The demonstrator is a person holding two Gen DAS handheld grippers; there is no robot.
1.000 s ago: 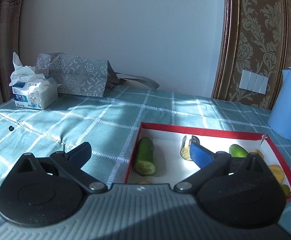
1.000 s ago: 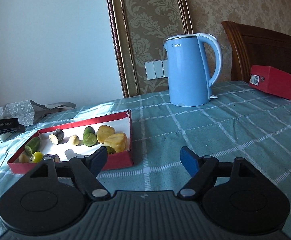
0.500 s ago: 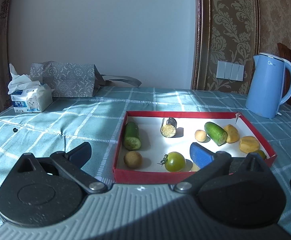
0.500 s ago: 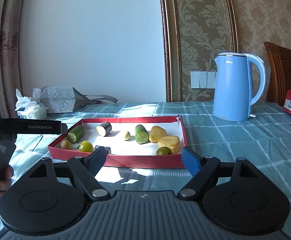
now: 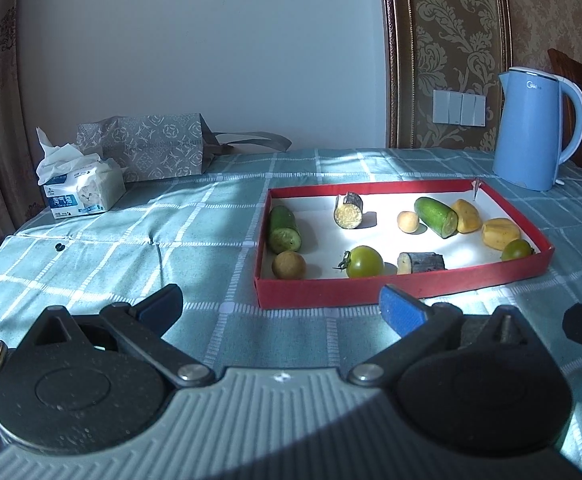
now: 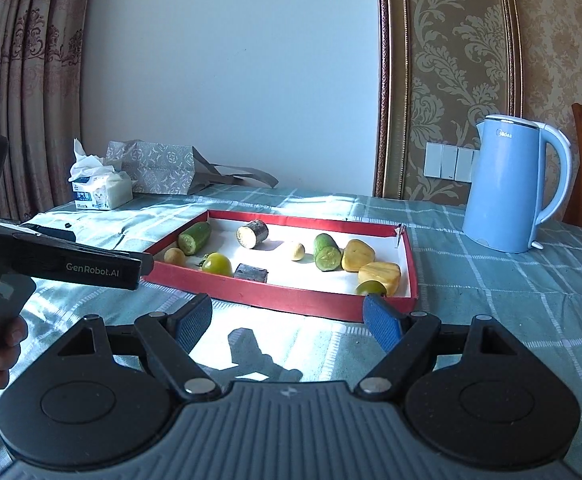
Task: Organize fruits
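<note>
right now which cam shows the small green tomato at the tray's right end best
Left wrist view: the small green tomato sits fully exposed in the red tray's corner beside a yellow piece. In the right wrist view that tomato is half hidden behind the tray wall.

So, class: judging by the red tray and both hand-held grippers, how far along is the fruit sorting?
Done: nothing visibly sorted; cucumber pieces, green tomato and yellow pieces lie mixed in the red tray. In hand: nothing; left hand-held gripper and right hand-held gripper are open, short of the tray. Left: all picking and grouping.
</note>
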